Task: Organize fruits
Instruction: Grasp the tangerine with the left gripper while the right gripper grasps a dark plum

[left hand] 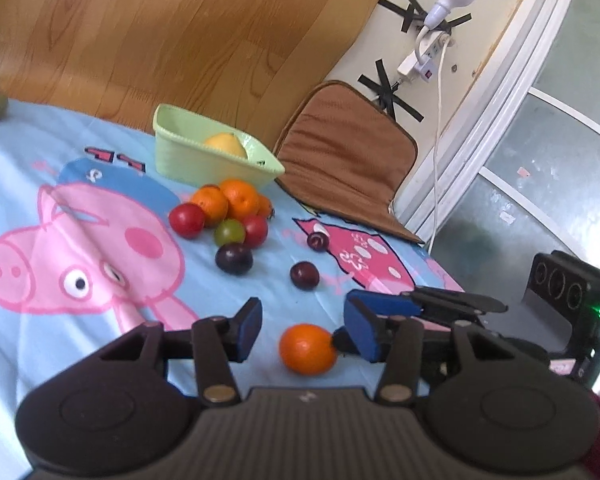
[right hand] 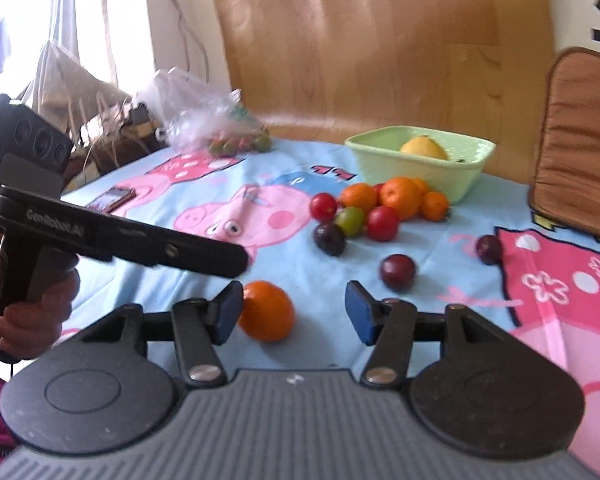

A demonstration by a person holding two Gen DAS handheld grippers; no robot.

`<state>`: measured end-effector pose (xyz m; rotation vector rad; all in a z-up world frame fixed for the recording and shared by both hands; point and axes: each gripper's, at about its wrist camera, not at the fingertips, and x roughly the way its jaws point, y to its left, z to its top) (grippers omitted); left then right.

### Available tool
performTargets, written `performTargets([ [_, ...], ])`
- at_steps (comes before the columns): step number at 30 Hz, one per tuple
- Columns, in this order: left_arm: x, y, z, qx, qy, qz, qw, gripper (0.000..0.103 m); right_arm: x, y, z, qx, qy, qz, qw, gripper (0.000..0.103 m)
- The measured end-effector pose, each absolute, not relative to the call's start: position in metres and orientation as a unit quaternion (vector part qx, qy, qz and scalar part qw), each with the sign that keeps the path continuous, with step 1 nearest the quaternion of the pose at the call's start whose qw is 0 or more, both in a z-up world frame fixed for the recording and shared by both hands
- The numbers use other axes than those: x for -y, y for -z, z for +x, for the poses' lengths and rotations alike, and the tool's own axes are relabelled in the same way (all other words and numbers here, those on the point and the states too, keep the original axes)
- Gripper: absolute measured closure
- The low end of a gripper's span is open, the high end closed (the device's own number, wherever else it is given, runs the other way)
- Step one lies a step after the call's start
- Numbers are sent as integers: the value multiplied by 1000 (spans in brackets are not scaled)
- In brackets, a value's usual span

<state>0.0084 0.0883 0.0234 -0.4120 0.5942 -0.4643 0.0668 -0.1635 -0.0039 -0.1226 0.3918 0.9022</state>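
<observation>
Left gripper [left hand: 300, 328]: my jaws stand apart, empty; the loose orange [left hand: 308, 348] lies between the pads, nearer the right one. Right gripper [right hand: 292, 312]: jaws apart, empty; orange against my left pad. Round fruit, no long axis. Left hand is better centred.

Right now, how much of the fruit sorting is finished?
Barely started. Done: one yellow fruit sits in the green basket. In hand: nothing; both grippers are open beside the near orange. Left: that orange, the fruit pile beside the basket and two loose plums on the cloth.
</observation>
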Motion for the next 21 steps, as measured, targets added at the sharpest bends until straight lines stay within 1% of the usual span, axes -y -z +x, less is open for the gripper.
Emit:
performTargets([
  [7,-59,-25,-1,-284,252,-125,917,51,177,5,95,-207,-363,-11,908,46],
  [11,-40,-20,-5,-280,248,-69,925,49,165,6,104,-210,-358,-28,909,46],
  [14,-37,-19,-6,-280,231,-52,930,49,154,8,110,-210,-355,-50,910,46],
  [15,-38,-19,-6,-280,230,-50,931,49,150,10,113,-213,-354,-56,909,48],
  [16,-39,-19,-7,-280,228,-48,931,49,147,11,116,-218,-355,-59,907,55],
  [18,-42,-19,-10,-279,224,-46,933,48,143,14,120,-227,-350,-66,907,63],
  [20,-44,-19,-11,-279,218,-45,934,48,143,14,119,-221,-344,-71,910,73],
  [21,-45,-18,-11,-281,215,-46,934,48,145,14,118,-220,-343,-70,910,73],
])
